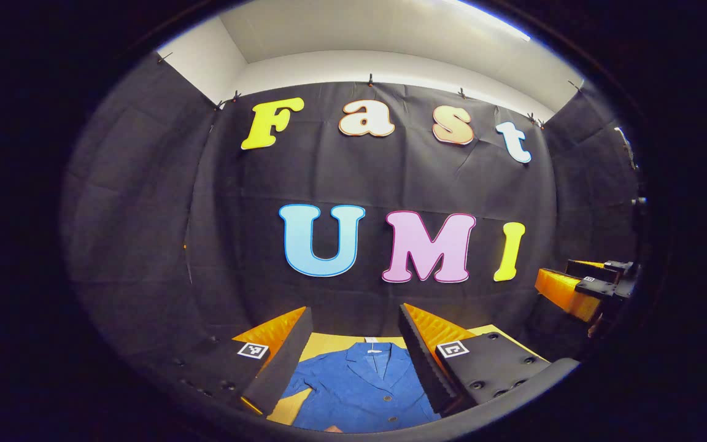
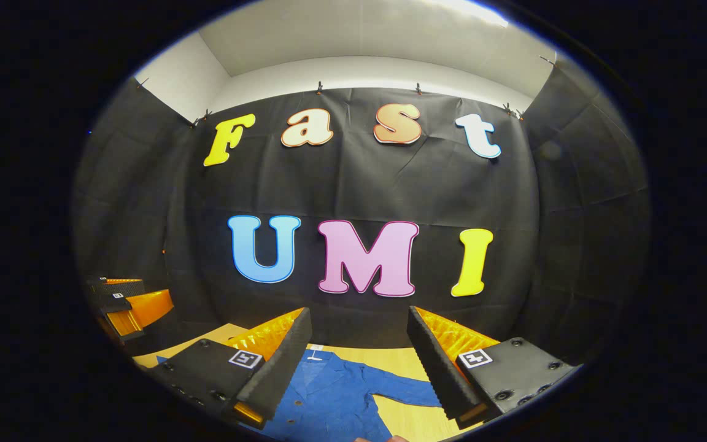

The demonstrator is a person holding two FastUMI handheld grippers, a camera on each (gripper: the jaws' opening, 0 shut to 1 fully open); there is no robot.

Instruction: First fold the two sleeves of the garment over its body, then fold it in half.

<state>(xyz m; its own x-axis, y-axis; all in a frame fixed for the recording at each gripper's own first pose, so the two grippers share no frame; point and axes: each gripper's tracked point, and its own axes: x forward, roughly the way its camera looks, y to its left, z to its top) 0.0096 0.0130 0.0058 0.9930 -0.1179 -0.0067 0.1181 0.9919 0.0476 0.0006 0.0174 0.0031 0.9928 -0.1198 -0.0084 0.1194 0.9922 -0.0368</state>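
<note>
Left gripper view first: left gripper point(image 1: 353, 356) held high and level, its two fingers spread wide with nothing between them; below the gap lies a blue jacket point(image 1: 363, 393), collar away from the camera, lapels and small buttons visible, spread flat on a pale wooden table point(image 1: 323, 344); fabric looks soft, slightly napped, lightly creased; far right, the other gripper shows at the edge.

Right gripper view: right gripper point(image 2: 359, 362) likewise wide apart and empty, above the table; the jacket's collar with a white tag and one long sleeve point(image 2: 402, 383) running out to the right, flat on the wood.

Likely risks: both grippers sit well above the cloth, so a descent could miss the thin sleeve edge or pinch two layers together; limp fabric may drag, bunch or shift the body while a sleeve is carried over.
</note>
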